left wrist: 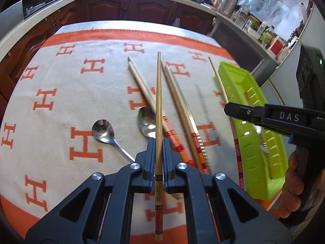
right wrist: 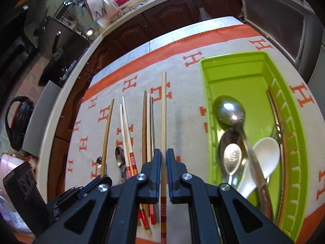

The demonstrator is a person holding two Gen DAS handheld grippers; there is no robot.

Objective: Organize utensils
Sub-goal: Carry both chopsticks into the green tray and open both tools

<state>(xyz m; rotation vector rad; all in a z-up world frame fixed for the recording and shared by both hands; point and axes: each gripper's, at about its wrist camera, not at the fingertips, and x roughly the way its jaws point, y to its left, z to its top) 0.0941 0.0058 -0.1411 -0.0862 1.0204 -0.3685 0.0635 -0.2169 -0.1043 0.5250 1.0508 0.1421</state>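
The left tongs are clamped on a brown chopstick, held left of the green tray; the right tongs grip a pale chopstick just beside the tray's left wall; more chopsticks and two spoons lie on the tabletop left of the tray; spoons lie inside it.

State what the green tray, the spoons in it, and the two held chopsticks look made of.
Green tray: glossy moulded plastic. Large spoon: polished metal, mirror glints. White spoon: ceramic or plastic, unclear. Left-held chopstick and right-held chopstick: matte tan, likely bamboo or wood, painted ends.
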